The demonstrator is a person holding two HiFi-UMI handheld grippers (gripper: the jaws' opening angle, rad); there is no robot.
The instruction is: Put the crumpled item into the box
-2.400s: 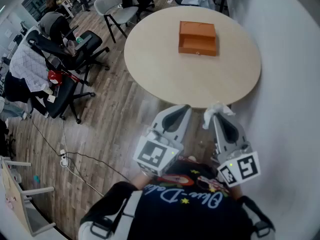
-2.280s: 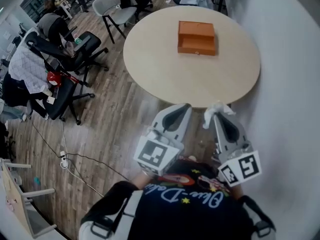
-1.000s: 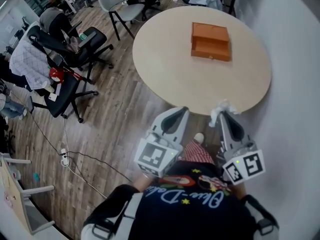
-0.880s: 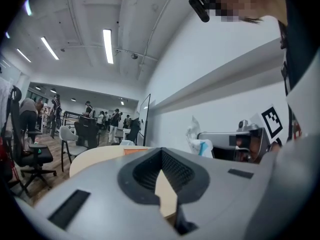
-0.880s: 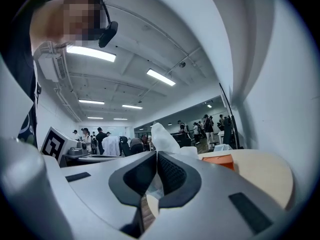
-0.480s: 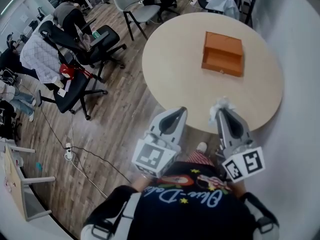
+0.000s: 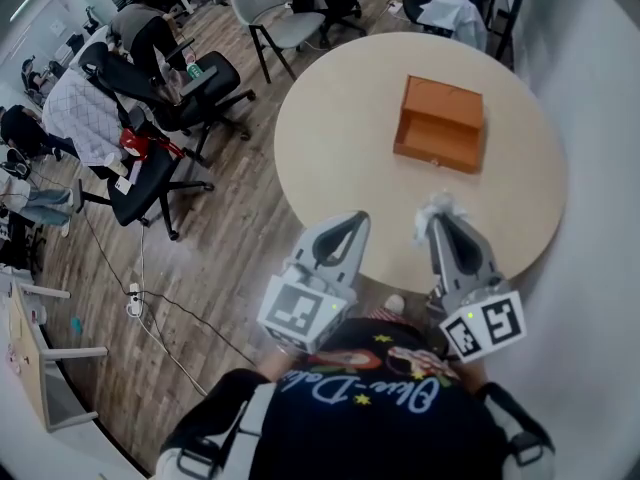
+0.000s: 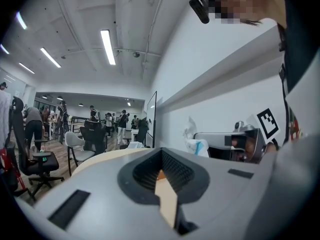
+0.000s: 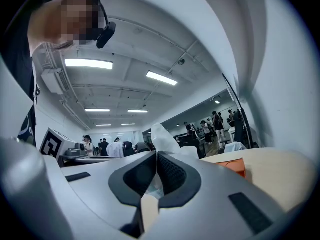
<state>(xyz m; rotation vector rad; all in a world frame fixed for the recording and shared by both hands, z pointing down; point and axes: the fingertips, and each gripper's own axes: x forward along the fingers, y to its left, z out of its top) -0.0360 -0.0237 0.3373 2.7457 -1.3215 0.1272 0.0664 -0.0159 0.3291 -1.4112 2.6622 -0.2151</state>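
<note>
An open orange box (image 7: 440, 123) lies on the round beige table (image 7: 340, 138), right of its middle. My right gripper (image 7: 437, 220) is shut on a crumpled white paper item (image 7: 438, 206) and hangs over the table's near edge, short of the box. In the right gripper view the crumpled item (image 9: 163, 137) sticks up from between the shut jaws, and the box (image 9: 233, 165) shows ahead at the right. My left gripper (image 7: 350, 222) is shut with nothing in it, beside the table's near-left edge. The left gripper view shows its jaws closed (image 8: 161, 156) and the crumpled item (image 8: 192, 133) to the right.
Black office chairs (image 7: 165, 88) with clothes on them stand to the left on the wooden floor, and a grey chair (image 7: 275, 13) stands behind the table. A cable (image 7: 150, 303) lies on the floor. A white wall (image 7: 600, 168) runs close along the right.
The person has stepped up to the table. Both grippers now reach its near edge, and the box is closer. The right gripper still holds the crumpled item.
</note>
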